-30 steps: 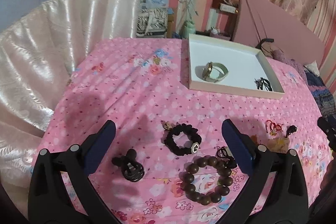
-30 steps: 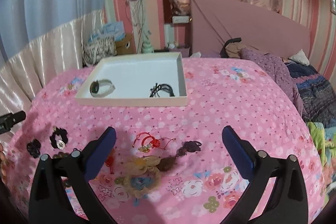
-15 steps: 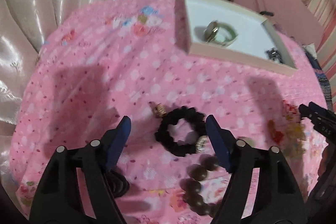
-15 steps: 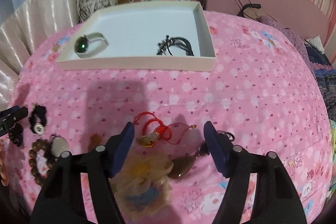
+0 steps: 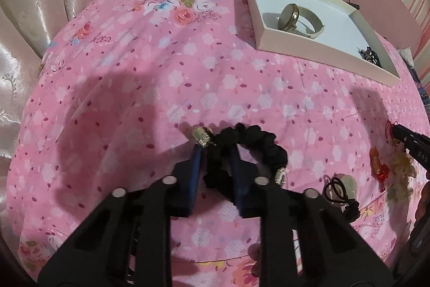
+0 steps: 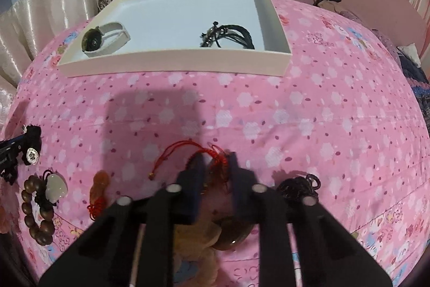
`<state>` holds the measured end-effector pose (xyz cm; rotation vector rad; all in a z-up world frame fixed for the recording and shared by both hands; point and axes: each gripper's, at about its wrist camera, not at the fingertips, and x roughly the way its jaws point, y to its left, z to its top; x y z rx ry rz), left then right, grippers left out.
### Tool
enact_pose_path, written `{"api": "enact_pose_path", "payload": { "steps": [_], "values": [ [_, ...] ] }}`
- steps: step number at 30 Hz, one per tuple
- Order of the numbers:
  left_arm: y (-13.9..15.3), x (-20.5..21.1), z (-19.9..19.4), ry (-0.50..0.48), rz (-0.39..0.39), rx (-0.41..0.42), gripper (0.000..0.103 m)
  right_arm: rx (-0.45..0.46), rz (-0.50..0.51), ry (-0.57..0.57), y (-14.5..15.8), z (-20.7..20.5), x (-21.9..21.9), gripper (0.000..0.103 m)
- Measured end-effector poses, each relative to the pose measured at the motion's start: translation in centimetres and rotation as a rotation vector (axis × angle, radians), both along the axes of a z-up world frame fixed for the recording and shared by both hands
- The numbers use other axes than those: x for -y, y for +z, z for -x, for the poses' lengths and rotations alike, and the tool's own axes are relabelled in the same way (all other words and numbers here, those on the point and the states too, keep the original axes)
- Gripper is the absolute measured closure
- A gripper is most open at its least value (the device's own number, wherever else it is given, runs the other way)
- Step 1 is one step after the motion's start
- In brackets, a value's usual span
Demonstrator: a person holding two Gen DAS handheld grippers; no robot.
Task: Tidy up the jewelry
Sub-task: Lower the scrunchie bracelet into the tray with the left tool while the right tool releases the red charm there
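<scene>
1. Closing left gripper (image 5: pixel 216 152) on black ruffled scrunchie (image 5: pixel 258 141), which lies on pink floral bedspread (image 5: pixel 161 88) in front of white tray (image 5: pixel 317 53); jaws narrowing with near side of fabric ring pinched between pads.
2. Closing right gripper (image 6: pixel 215 160) on red cord charm (image 6: pixel 182 149), also on bedspread, just short of tray; cord bunch sits between pads, contact likely but blurred, so not certain.
3. Keeping both squeezes going until soft stuff stops compressing; lifting straight up before heading to tray, else loose loops drag.
4. Watching scrunchie's metal charms (image 5: pixel 203 137): dangling, could snag cloth.
5. Watching cord: thin, knotted, slippery; grabbing knot cluster beats a single strand.
6. Scrunchie: gathered matte fabric, springy ring. Cord: glossy braided thread, limp.
7. Nearby on bedspread: wooden bead bracelet (image 6: pixel 33 211), round hard beads; pale stone pendant (image 6: pixel 55 187), smooth; orange carved pendant (image 6: pixel 100 182); dark woven piece (image 6: pixel 298 186).
8. Tray: rigid low-walled card box, already holding white-strapped watch (image 6: pixel 104 39) and black cord bundle (image 6: pixel 228 35); plenty of bare floor left.
</scene>
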<state>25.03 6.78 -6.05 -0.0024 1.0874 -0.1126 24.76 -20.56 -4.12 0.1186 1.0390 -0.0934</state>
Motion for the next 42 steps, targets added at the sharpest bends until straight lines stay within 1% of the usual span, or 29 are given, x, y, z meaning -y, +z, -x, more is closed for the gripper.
{"api": "enact_pose_path", "payload": {
  "steps": [2, 3, 6, 9, 11, 15, 20, 24, 26, 29, 33, 36, 38, 42],
  "values": [
    [0.0, 0.1, 0.0, 0.001, -0.005, 0.005, 0.091, 0.006, -0.009, 0.003, 0.0, 0.1, 0.2, 0.093],
    [0.1, 0.2, 0.0, 0.000, -0.005, 0.006, 0.095, 0.010, -0.013, 0.004, 0.1, 0.2, 0.2, 0.097],
    [0.4, 0.3, 0.1, -0.002, 0.016, 0.014, 0.096, 0.026, -0.022, 0.005, 0.6, 0.6, 0.5, 0.097],
    [1.5, 1.2, 0.5, -0.025, 0.020, 0.050, 0.096, 0.057, -0.012, 0.004, 1.6, 0.9, 0.7, 0.097],
    [2.5, 1.9, 0.7, -0.047, 0.038, 0.078, 0.096, 0.077, -0.014, 0.006, 2.4, 0.9, 0.9, 0.097],
    [4.5, 3.2, 0.4, -0.079, 0.064, 0.105, 0.096, 0.119, -0.009, 0.012, 4.2, 0.6, 1.4, 0.097],
    [7.1, 6.0, -1.9, -0.113, 0.101, 0.121, 0.096, 0.189, -0.004, 0.011, 7.3, -1.1, 2.1, 0.098],
    [9.4, 7.6, -3.5, -0.129, 0.100, 0.167, 0.096, 0.240, 0.000, 0.017, 9.9, -3.0, 2.5, 0.098],
    [10.3, 8.4, -5.3, -0.137, 0.122, 0.169, 0.096, 0.260, 0.004, 0.018, 11.1, -4.5, 2.5, 0.098],
    [11.0, 9.5, -8.2, -0.130, 0.122, 0.180, 0.096, 0.274, 0.006, 0.022, 12.3, -7.0, 2.4, 0.098],
    [11.4, 10.6, -12.1, -0.113, 0.094, 0.200, 0.096, 0.279, 0.024, 0.016, 12.5, -10.2, 2.4, 0.098],
    [10.9, 11.3, -15.5, -0.102, 0.068, 0.211, 0.096, 0.271, 0.034, 0.002, 11.8, -12.8, 2.6, 0.098],
    [10.1, 11.7, -17.3, -0.096, 0.051, 0.199, 0.096, 0.258, 0.037, -0.009, 10.9, -14.6, 3.0, 0.098],
    [8.0, 11.8, -20.4, -0.089, 0.015, 0.161, 0.096, 0.210, 0.059, -0.023, 8.2, -17.8, 3.5, 0.098]
  ]
}}
